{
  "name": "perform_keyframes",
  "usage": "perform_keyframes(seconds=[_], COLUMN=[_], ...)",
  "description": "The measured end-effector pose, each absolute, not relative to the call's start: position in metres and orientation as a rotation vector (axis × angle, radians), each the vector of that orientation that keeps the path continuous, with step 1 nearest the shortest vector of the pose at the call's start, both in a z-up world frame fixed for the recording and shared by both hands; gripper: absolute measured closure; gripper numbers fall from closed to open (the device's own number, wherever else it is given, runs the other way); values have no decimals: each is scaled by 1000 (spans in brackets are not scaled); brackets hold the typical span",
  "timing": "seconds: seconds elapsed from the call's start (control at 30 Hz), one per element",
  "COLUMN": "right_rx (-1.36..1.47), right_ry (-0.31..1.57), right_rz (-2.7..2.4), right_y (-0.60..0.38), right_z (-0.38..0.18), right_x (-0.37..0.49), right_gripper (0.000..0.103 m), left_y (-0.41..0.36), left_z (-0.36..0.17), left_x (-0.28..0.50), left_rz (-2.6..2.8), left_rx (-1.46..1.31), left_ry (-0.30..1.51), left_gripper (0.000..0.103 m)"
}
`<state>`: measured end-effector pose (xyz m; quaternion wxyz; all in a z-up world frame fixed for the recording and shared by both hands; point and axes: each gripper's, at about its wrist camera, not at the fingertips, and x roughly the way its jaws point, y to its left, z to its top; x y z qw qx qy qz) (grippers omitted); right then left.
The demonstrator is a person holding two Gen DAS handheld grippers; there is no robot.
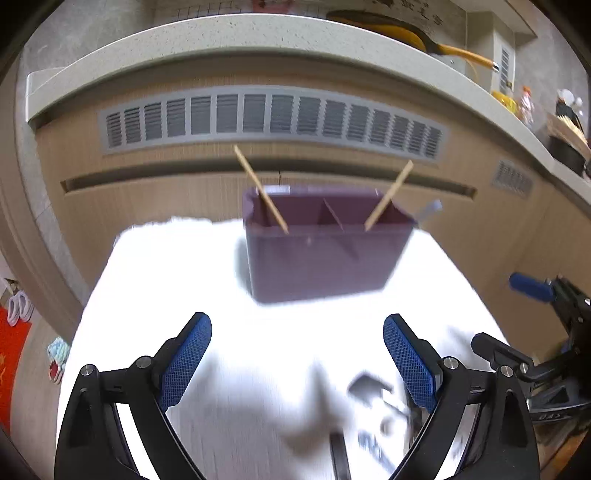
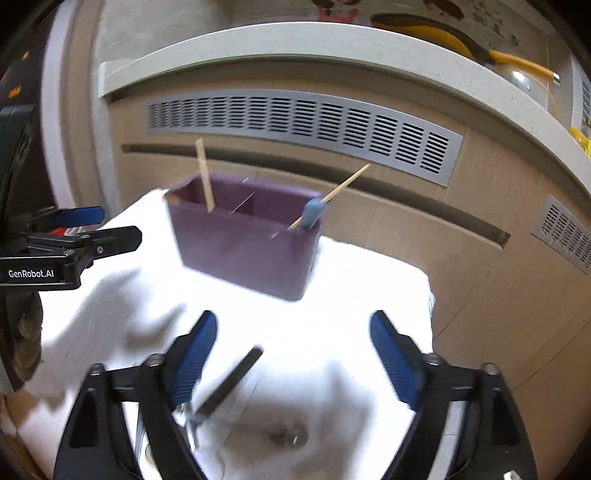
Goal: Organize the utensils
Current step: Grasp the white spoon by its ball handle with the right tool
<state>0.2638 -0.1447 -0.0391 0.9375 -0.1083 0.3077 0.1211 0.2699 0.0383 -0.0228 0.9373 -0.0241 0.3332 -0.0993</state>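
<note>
A purple two-compartment holder (image 1: 317, 258) (image 2: 243, 251) stands on a white cloth (image 1: 166, 277) (image 2: 351, 277). One wooden chopstick (image 1: 260, 188) (image 2: 205, 177) leans in its left compartment. A second chopstick (image 1: 389, 195) (image 2: 340, 192) leans in the right one beside a blue-handled utensil (image 2: 312, 214). My left gripper (image 1: 297, 325) is open over the cloth, with nothing between its fingers. My right gripper (image 2: 293, 321) is open too. A black-handled utensil (image 2: 229, 384) lies on the cloth just below its left finger. Blurred dark utensils (image 1: 369, 387) lie near the left gripper's right finger.
Behind the cloth is a wooden cabinet front with a grey vent grille (image 1: 273, 114) (image 2: 303, 122) under a pale countertop (image 1: 221, 33). A yellow-handled pan (image 1: 406, 33) sits on that counter. The other gripper shows at each view's edge (image 1: 530, 286) (image 2: 85, 229).
</note>
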Motion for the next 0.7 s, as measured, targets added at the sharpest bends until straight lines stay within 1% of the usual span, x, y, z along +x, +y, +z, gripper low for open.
perform_keyframes(seconds=[0.03,0.1,0.23,0.27,0.3,0.33,0.37,0.4,0.53,0.6,0.67,0.7], right_rx=[-238,-259,-258,-261,-276,-300,-327,-349,-456,-503,-535,-542], right_ry=[604,589,683,713,729,749,777,799,819,826,839,850], right_rz=[238,244,380,430,461,492,533,569,616,638,652,658], right_y=[-144,-140,-127,-123,-118,-112,-106,-102,-89,-84,-79,-77], right_z=[-43,-49,-60,-64,-68,-71,-77,-81,-91,-95,-98,-98], right_x=[253,238,227,226,225,225,227,228,236,239,243,245], right_gripper=[1,1,1,8,26,37,54,64,65,68,69,69], left_y=[38,39,50,54,57,60,62,64,71,74,76,77], left_z=[-28,-36,-50,-53,-55,-58,-60,-63,-69,-69,-69,-69], left_x=[261,245,220,215,212,210,207,205,196,195,194,194], left_rz=[-207,-215,-198,-187,-177,-167,-159,-153,-153,-164,-169,-167], left_rx=[-50,-59,-104,-115,-123,-130,-131,-128,-128,-137,-143,-148], left_ry=[697,724,765,775,783,793,804,816,830,833,837,840], left_gripper=[9,9,9,9,9,9,9,10,10,10,14,20])
